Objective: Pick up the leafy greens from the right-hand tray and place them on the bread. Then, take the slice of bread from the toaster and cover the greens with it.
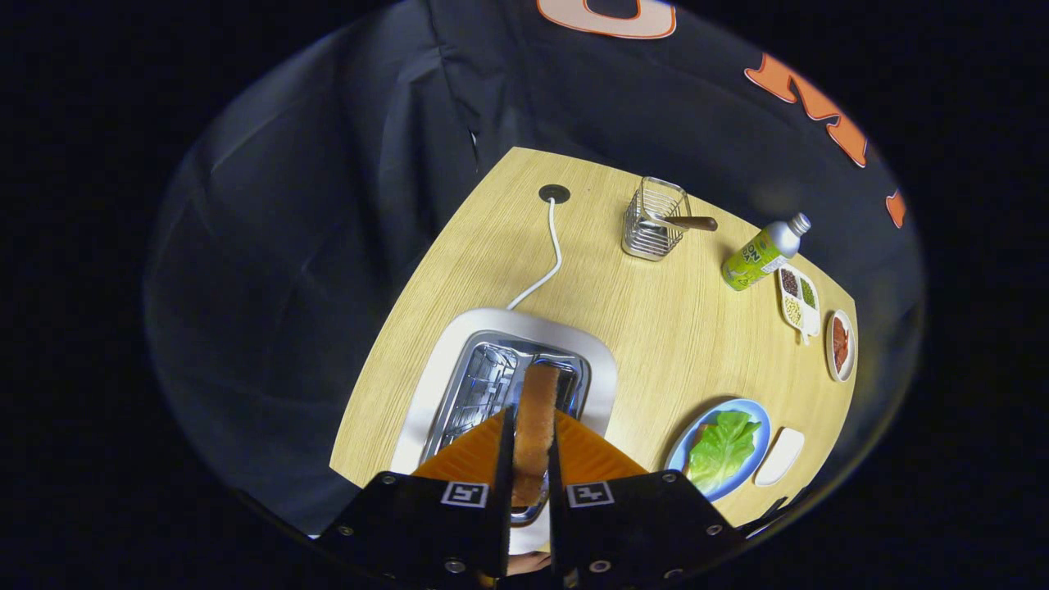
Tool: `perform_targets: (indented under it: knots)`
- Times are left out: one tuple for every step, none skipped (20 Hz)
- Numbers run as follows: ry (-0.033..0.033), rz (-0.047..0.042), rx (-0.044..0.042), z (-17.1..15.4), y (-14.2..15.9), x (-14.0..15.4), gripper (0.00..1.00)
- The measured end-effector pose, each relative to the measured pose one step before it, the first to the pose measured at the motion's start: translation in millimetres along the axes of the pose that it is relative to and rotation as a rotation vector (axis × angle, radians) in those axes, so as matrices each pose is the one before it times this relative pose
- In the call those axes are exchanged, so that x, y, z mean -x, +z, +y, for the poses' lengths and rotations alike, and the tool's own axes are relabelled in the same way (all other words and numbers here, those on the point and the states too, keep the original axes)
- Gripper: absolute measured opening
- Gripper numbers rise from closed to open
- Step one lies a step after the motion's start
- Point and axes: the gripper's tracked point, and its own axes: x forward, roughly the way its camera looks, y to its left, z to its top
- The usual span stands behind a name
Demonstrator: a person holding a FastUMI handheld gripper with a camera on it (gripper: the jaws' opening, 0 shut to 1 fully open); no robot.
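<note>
My gripper (533,419) is shut on a toasted slice of bread (539,392), seen edge-on and standing upright between the fingers. The slice reaches a little beyond the fingertips. It hangs right over the open slots of the white toaster (438,369), which sits at the table's near left; I cannot tell whether its lower end is still inside a slot. Off to the right of the fingers, the leafy greens (723,447) lie on a blue plate (760,416). A small brown sliver shows at the greens' left edge.
A small white tray (780,456) lies just right of the blue plate. Farther back stand a wire basket (653,220) with a brown-handled utensil, a green bottle (758,254), a divided dish of beans (799,299) and a small dish (841,344). The toaster's white cable (551,254) runs to a table grommet.
</note>
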Motion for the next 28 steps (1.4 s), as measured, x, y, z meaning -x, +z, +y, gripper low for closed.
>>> perform_targets:
  knots:
    - [0.00894, -0.00682, -0.00573, -0.03, -1.22, -0.79, 0.18]
    - [0.01539, -0.00315, 0.00038, 1.42, -0.62, 0.62, 0.17]
    - [0.00925, -0.00429, -0.00203, -0.99, -0.5, 2.42, 0.17]
    - [0.0179, -0.00115, -0.01006, 0.11, -0.99, 2.62, 0.17]
    - [0.02592, -0.00385, -0.00984, 1.86, 0.9, 4.87, 0.14]
    - [0.02095, -0.01074, -0.00803, -0.97, 0.63, 5.92, 0.14]
    - [0.01985, -0.01627, -0.01062, -0.28, 2.82, 6.68, 0.14]
    - [0.02486, -0.01895, -0.01075, -0.01, 3.32, 8.37, 0.14]
    - [0.02663, -0.01954, -0.01168, 2.06, 4.02, 8.09, 0.14]
    - [0.02439, -0.01583, -0.01085, 1.74, 2.09, 10.71, 0.14]
    - [0.02239, -0.0169, -0.00962, 0.91, 3.14, 8.52, 0.14]
    - [0.0191, -0.01945, -0.0035, 0.81, 3.23, 9.75, 0.14]
    - [0.01858, -0.01968, -0.00436, 0.54, 3.63, 9.2, 0.14]
    - [0.0294, -0.01625, -0.00338, 3.29, 1.02, 9.38, 0.14]
    - [0.0267, -0.01532, -0.00617, 3.6, 0.95, 10.82, 0.13]
    - [0.01281, -0.0194, 0.00563, -0.41, 1.83, 8.79, 0.14]
    - [0.00457, -0.01651, 0.01027, -2.91, 0.85, 9.06, 0.13]
    - [0.00781, -0.00995, 0.0061, -1.38, -1.84, 7.2, 0.13]
    - [0.01257, -0.00917, -0.00017, -0.61, -1.72, 7.32, 0.13]
    - [0.00657, -0.0134, 0.00234, -2.57, -1.23, 5.12, 0.13]
    - [0.00525, -0.00917, 0.00542, -4.44, -1.83, 4.85, 0.13]
    - [0.00636, -0.00788, 0.00084, -2.98, -3.95, 6.01, 0.13]
    - [0.01161, -0.00691, -0.00651, -3.57, -2.68, 4.17, 0.13]
    - [0.01427, -0.00284, -0.01083, -2.78, -4.16, 2.3, 0.14]
    - [0.0158, -0.00023, -0.00817, -3.78, -2.52, 3.28, 0.13]
    - [0.00665, -0.00006, 0.00017, -7.43, -3.04, 2.98, 0.13]
    - [0.00264, -0.00357, -0.00331, -9.15, -1.94, 3.19, 0.13]
    - [0.00361, -0.00387, -0.00925, -8.85, -3.73, 2.91, 0.13]
